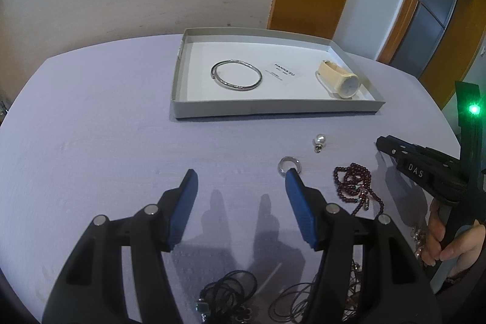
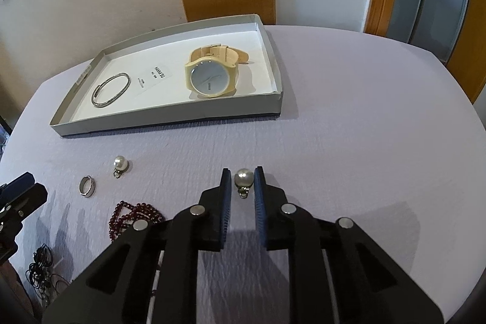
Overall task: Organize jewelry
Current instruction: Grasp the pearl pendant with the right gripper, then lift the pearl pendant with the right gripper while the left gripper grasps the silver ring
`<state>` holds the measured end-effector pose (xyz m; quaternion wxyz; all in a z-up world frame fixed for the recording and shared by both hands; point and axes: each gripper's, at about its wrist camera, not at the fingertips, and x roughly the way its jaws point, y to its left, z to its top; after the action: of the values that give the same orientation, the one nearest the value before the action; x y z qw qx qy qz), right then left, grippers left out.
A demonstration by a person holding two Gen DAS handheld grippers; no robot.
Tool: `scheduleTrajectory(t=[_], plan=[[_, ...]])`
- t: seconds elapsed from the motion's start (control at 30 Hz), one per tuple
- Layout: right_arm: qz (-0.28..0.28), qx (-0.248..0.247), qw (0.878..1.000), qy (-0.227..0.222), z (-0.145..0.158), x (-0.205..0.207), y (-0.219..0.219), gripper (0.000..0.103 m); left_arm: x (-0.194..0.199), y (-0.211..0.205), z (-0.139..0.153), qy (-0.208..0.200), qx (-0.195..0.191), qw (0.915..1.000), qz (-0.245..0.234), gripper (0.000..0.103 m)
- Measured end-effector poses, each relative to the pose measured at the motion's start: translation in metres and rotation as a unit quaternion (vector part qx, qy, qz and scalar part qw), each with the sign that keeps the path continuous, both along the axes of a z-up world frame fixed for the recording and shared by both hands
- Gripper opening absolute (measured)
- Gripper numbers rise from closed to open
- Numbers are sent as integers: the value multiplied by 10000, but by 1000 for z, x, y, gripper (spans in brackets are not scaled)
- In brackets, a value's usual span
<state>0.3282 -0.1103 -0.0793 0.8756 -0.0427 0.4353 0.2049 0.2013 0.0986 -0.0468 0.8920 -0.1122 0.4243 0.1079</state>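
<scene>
R tongs [image 2: 243,181] pinch a pearl [image 2: 243,177] between the blue pads, its small metal loop hanging below, just above the desk [image 2: 364,141]. L tongs [image 1: 240,184] spread wide, nothing btwn pads, hovering over desk. Near edge, under L tongs: tangle of dark cords [image 1: 231,293] w/ a pendant, partly hidden by the tongs' frame. Beside L tongs' right pad: silver ring [image 1: 289,164] flat on desk, tip of pad overlapping it in view; contact cannot be told. Right of that, dark red beads [image 1: 355,184] in a loose heap. A hand [image 1: 440,239] grips the R tool's handle at frame edge; green light on its body. 2nd pearl [image 2: 121,164] lies on desk a bit past ring, apart from it. Farther back: shallow grey tray [image 2: 170,119], white inside. In tray: bangle [image 2: 111,88] at left, small printed card [image 2: 155,78] in middle, cream watch [image 2: 209,73] at right, dial tilted up. Behind desk: pale wall, orange-brown panels.
</scene>
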Motion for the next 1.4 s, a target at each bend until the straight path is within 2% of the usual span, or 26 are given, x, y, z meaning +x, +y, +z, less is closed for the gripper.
scheduleTrajectory(t=[0.17, 0.57, 0.67, 0.77, 1.07, 1.1, 1.23, 1.4], plan=[[47, -7, 10000, -18, 0, -5, 1, 26, 1, 0, -2, 2, -31, 10000, -37, 60], [33, -189, 9997, -123, 0, 1, 9, 26, 2, 2, -5, 14, -93, 9999, -66, 60], [63, -217, 9997, -134, 1, 2, 10, 24, 3, 2, -7, 37, -83, 9999, -86, 60], [81, -194, 9997, -133, 0, 2, 8, 14, 4, 0, -9, 68, -60, 9999, -138, 60], [185, -83, 9998, -83, 1, 0, 4, 15, 8, -15, -14, 183, 96, 9991, -364, 60], [199, -52, 9998, -63, 1, 0, 3, 17, 9, -15, -14, 176, 98, 9991, -381, 60], [250, -10, 9997, -62, 1, -2, 2, 36, 9, -16, -13, 132, 62, 9990, -423, 60], [244, 41, 9997, -43, 1, -3, 0, 36, 7, -16, -14, 88, -44, 9988, -469, 60]])
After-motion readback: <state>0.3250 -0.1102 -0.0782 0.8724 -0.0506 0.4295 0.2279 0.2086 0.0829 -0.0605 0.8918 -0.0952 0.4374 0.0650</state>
